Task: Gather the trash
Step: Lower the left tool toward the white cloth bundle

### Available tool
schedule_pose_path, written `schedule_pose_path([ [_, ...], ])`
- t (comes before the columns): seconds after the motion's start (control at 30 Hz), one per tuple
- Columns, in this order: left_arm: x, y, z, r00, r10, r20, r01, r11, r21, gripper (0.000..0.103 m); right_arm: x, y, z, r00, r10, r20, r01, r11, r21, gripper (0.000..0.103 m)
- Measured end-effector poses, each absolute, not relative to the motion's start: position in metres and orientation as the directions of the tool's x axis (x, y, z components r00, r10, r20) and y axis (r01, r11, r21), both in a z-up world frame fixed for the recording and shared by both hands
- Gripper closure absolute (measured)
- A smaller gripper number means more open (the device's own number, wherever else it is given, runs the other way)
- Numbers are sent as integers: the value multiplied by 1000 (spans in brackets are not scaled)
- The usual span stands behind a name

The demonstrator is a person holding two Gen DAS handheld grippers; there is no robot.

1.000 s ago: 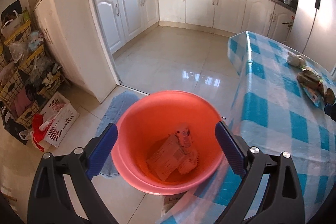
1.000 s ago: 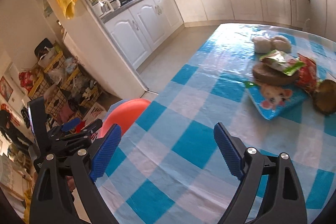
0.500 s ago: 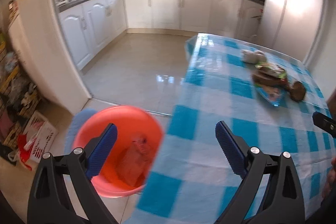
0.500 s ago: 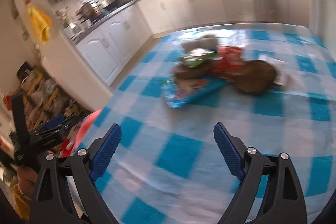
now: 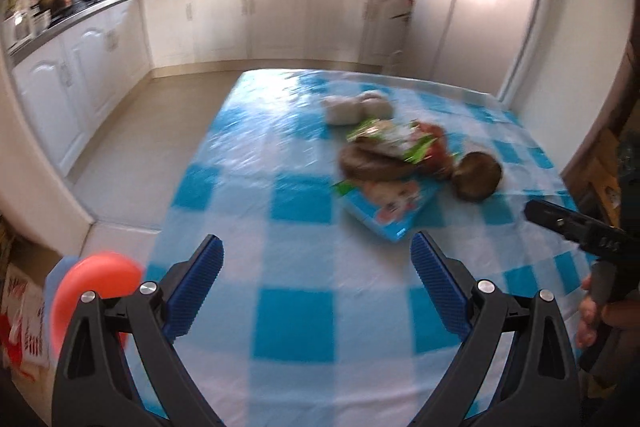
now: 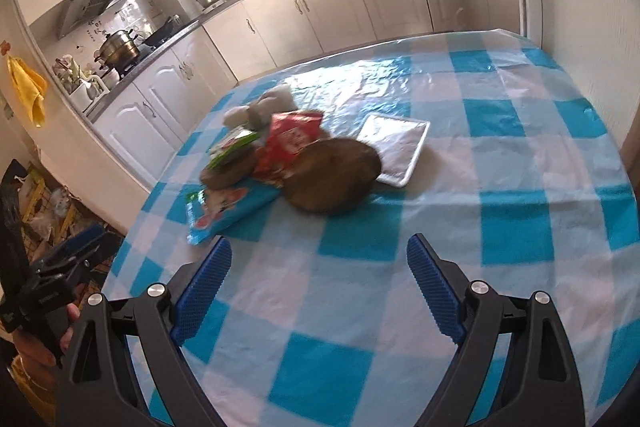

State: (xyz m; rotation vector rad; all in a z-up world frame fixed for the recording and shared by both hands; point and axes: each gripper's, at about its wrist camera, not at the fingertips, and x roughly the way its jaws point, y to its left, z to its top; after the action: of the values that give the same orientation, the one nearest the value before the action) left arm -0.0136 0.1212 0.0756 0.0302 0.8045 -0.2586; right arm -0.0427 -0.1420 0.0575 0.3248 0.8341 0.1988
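A heap of trash lies on the blue-and-white checked table (image 5: 296, 267) (image 6: 520, 227): a blue wrapper (image 5: 386, 203) (image 6: 228, 205), a green packet (image 5: 384, 137) (image 6: 232, 147), a red packet (image 6: 290, 143), two brown round pieces (image 5: 478, 175) (image 6: 332, 179), crumpled white paper (image 5: 354, 107) (image 6: 260, 105) and a silver pouch (image 6: 394, 147). My left gripper (image 5: 316, 267) is open over the table, short of the heap. My right gripper (image 6: 319, 269) is open too, nothing between its fingers. The orange bucket (image 5: 92, 279) shows at the lower left, off the table.
White kitchen cabinets (image 5: 248, 15) and a worktop with pots run along the back. A white fridge (image 5: 492, 7) stands behind the table. Tiled floor (image 5: 160, 115) lies left of the table. A shelf with bags (image 6: 48, 199) stands at the left.
Both grippers have swung from the orange bucket side towards the trash heap on the table. The bucket has slid to the left edge of the left wrist view. Both jaws stay wide.
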Motion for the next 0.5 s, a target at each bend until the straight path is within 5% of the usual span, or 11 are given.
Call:
schedule_pose_path([
  [0.5, 78, 60, 69, 648, -280, -708, 185, 960, -211, 8, 21, -180, 58, 652, 307, -693, -14, 919, 395, 14],
])
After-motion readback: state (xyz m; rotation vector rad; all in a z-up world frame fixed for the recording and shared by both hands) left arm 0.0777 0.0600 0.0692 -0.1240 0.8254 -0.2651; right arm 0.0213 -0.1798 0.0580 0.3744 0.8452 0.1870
